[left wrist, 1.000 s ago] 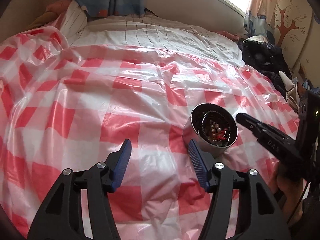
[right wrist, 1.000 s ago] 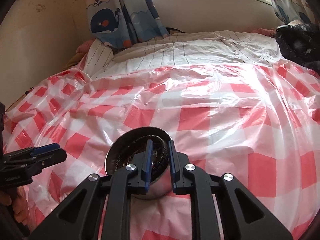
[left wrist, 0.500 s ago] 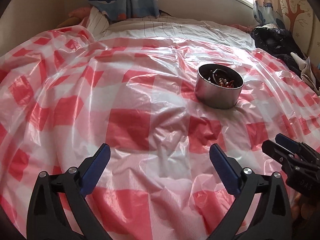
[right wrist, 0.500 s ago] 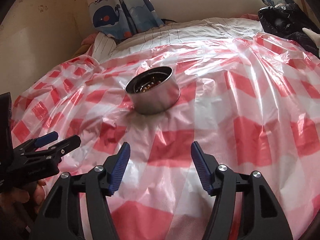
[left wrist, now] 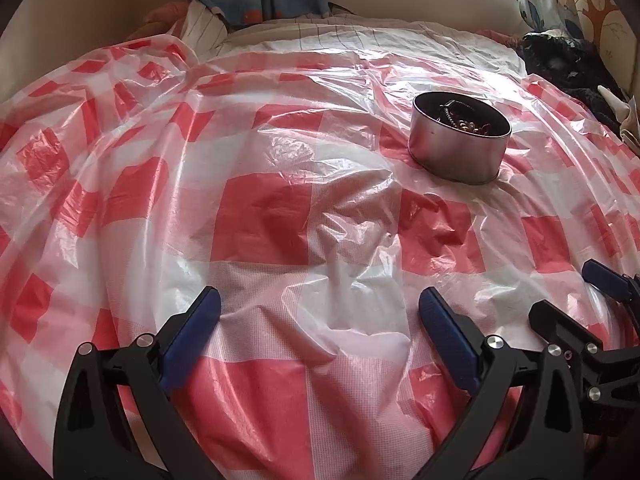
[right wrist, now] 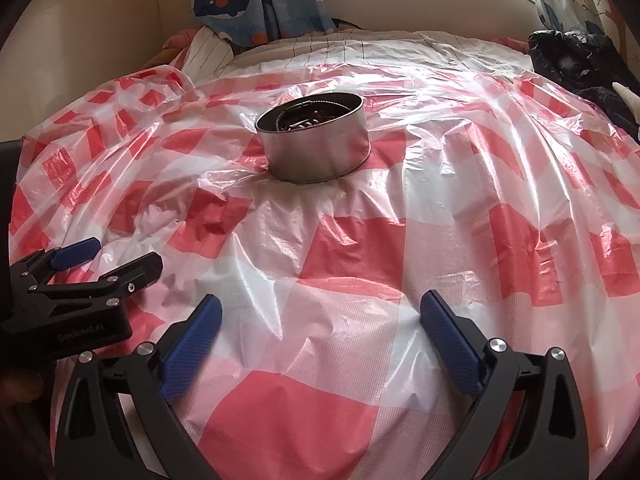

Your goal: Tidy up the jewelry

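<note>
- Looking down both wrist cameras, I see a round metal tin [left wrist: 460,148] standing upright on the red-and-white checked plastic sheet [left wrist: 264,216] that covers the bed.
- Its wall is plain, dull silver; the top is open, with dark chains and small reddish beads [left wrist: 468,122] heaped inside, too tangled for me to tell apart.
- My left gripper [left wrist: 320,320] is spread wide over bare sheet, well short of the tin.
- My right gripper [right wrist: 320,320] has just been opening; it stands wide, nothing between its blue pads [right wrist: 452,340].
</note>
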`<action>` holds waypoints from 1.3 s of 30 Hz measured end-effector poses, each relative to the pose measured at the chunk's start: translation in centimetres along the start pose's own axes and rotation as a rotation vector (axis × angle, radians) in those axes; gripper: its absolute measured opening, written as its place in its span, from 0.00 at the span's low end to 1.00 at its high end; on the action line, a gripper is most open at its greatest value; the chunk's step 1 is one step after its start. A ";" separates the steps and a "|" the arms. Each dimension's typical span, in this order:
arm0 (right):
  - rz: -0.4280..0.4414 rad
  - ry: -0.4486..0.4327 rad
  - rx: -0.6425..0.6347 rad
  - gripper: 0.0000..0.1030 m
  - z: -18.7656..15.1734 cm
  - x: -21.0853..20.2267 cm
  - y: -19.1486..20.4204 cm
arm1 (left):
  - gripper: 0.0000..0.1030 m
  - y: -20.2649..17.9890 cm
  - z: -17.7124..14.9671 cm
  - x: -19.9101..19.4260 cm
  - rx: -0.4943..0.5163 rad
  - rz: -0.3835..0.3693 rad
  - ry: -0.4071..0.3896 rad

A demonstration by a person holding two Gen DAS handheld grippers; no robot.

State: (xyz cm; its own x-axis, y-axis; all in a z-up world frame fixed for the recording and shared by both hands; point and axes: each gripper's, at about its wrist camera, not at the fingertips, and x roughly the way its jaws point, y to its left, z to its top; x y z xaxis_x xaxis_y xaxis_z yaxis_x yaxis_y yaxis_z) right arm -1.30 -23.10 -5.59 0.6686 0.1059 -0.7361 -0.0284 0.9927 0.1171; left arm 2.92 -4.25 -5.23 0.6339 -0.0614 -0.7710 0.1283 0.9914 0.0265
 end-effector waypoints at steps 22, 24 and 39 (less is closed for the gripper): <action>-0.048 0.004 0.014 0.93 -1.3 -0.7 0.3 | 0.93 -0.5 -0.6 -0.5 0.014 -0.023 0.005; -0.054 -0.005 0.022 0.93 -1.6 -1.0 0.4 | 0.93 -0.5 -0.8 -0.7 0.018 -0.027 0.001; -0.059 -0.039 0.020 0.93 -1.7 -1.3 0.3 | 0.93 -0.5 -1.1 -0.8 0.017 -0.034 -0.013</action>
State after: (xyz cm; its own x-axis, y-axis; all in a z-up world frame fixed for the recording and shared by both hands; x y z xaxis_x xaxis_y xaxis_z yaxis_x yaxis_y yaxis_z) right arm -3.42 -22.82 -5.69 0.6968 0.0448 -0.7159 0.0265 0.9958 0.0880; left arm 1.56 -4.58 -5.33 0.6387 -0.0969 -0.7633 0.1631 0.9865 0.0112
